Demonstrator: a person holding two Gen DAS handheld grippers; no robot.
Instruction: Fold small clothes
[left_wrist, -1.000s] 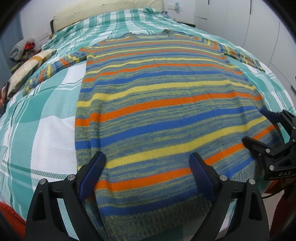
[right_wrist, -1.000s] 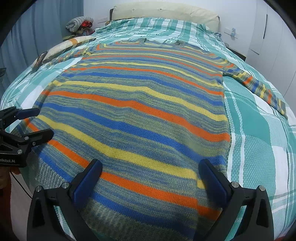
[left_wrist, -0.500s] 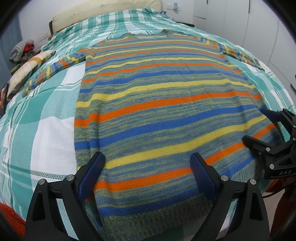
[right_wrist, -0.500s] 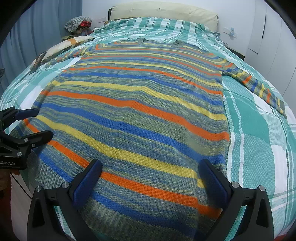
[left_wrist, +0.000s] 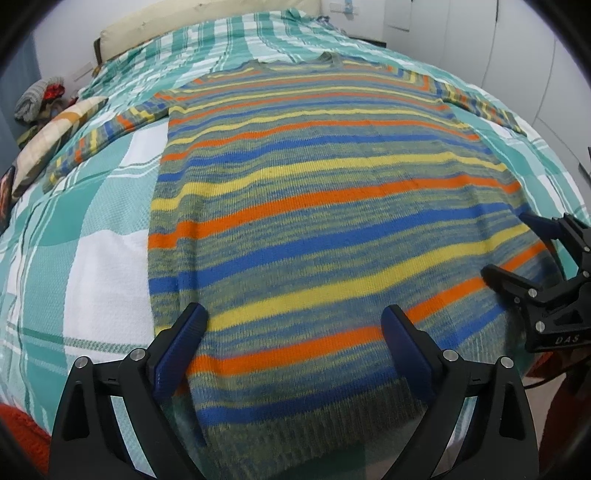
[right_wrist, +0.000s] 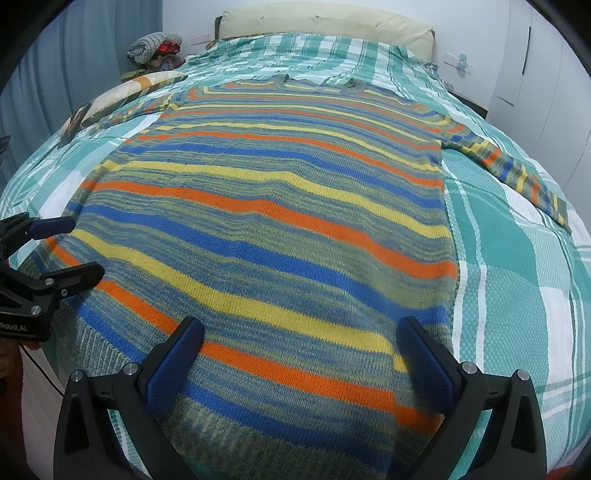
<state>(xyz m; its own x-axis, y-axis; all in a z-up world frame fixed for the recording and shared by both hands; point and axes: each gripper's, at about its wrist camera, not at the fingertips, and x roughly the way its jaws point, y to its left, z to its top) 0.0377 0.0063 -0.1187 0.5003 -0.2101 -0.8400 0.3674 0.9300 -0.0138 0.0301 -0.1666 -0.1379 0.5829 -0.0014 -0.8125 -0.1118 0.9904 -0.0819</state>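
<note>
Left gripper (left_wrist: 293, 323), black frame with blue-padded fingers, jaws spread wide, gripping nothing. It sits over the hem end of the striped knit sweater (left_wrist: 314, 229), near the garment's left bottom corner. Left finger (left_wrist: 184, 332) lines up with the sweater's side edge, right finger (left_wrist: 400, 334) is over the fabric; contact with the knit can't be told.

Right gripper (right_wrist: 299, 341), same build, jaws also wide apart, nothing held. Both its fingers are over the hem area toward the sweater's right bottom corner. Each gripper shows at the side of the other's view: right gripper (left_wrist: 517, 251) in the left wrist view, left gripper (right_wrist: 70, 251) in the right wrist view, both open and straddling the lower side edges of the sweater.

Sweater: orange, yellow, blue and grey-green horizontal stripes, ribbed hem. Lies flat, spread out, hem toward the grippers, neckline at the far end, both sleeves (right_wrist: 517, 173) angled out to the sides.

Under it: teal-and-white plaid bedspread (right_wrist: 517, 258) covering the bed. Cream padded headboard (right_wrist: 325, 18) at the far end. Patterned pillow (left_wrist: 48, 140) at the bed's left edge, bundled clothes (right_wrist: 155, 44) beyond it. White cabinet doors (left_wrist: 517, 55) on the right wall.
</note>
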